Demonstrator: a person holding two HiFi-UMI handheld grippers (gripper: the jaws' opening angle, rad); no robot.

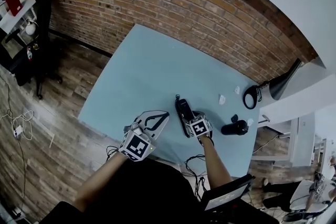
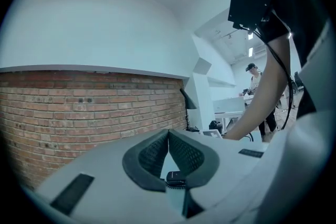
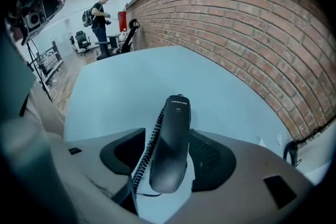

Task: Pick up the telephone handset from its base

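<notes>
Right of handset (image 1: 182,109): blk cylinder (image 1: 234,127).

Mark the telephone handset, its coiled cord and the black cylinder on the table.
telephone handset (image 3: 169,145), right gripper view, middle of its back.
coiled cord (image 3: 147,149), right gripper view, midway along the coils.
black cylinder (image 1: 235,127), head view, middle of its side.

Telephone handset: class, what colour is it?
The telephone handset is black; the right gripper view shows it best.
</notes>
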